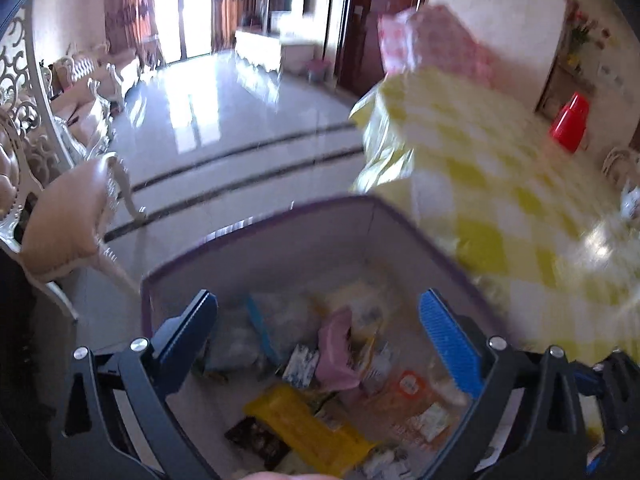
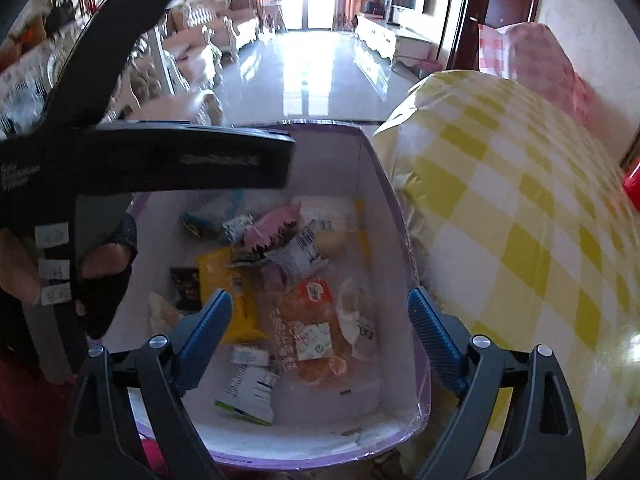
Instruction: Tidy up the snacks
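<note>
The purple-rimmed box (image 2: 384,184) sits open beside the checked table. Snack packets (image 2: 312,320) lie jumbled flat across its white floor.

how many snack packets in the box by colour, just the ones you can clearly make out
yellow flat packet: 1
orange clear-wrapped packet: 1
pink jagged-edged wrapper: 1
dark brown square packet: 1
total: 4 clear ones in the purple-rimmed white box; the white and pale wrappers overlap too much to count

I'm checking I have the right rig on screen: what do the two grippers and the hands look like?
Both match: the left gripper and right gripper have black angular frames with silver bolt heads and blue ribbed finger pads. In the right wrist view, the left gripper's body carries white stickers, and the hand holding it wears a dark fingerless glove.
</note>
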Motion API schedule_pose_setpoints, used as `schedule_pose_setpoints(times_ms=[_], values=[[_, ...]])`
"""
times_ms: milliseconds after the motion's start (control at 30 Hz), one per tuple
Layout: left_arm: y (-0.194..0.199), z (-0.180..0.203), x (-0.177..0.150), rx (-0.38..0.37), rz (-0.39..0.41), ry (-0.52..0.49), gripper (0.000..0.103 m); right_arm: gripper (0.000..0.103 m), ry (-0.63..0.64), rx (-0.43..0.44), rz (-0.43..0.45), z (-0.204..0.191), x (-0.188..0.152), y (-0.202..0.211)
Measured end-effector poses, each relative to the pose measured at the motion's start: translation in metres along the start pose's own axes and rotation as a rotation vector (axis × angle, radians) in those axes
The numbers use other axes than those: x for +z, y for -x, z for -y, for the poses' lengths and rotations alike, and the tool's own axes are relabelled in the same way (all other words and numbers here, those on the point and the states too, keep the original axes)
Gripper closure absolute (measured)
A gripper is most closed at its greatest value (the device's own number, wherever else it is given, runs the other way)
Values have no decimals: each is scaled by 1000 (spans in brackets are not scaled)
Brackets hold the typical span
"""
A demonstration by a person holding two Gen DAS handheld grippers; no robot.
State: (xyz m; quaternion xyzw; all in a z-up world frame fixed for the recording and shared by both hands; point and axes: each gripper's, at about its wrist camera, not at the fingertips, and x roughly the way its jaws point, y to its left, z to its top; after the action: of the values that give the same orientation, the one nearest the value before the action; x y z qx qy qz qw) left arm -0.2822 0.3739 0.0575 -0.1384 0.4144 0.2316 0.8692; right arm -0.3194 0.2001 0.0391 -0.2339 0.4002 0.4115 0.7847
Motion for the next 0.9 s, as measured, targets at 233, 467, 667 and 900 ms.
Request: schedule_pose_setpoints(times_ms=[233,467,667,900], values=[[-9,5,-4,24,-12,-16,2,16,19,-41,-34,-1,-5,-10],[-12,3,-3,32,-14,-16,2,16,9,-44,-40,1,-7,-12],[-14,5,-3,36,-13,-27,2,16,8,-41,-41,0,-7,-12],[-14,8,-3,34,-16,-33,2,16,8,-37,-44,-1,-8,-14]])
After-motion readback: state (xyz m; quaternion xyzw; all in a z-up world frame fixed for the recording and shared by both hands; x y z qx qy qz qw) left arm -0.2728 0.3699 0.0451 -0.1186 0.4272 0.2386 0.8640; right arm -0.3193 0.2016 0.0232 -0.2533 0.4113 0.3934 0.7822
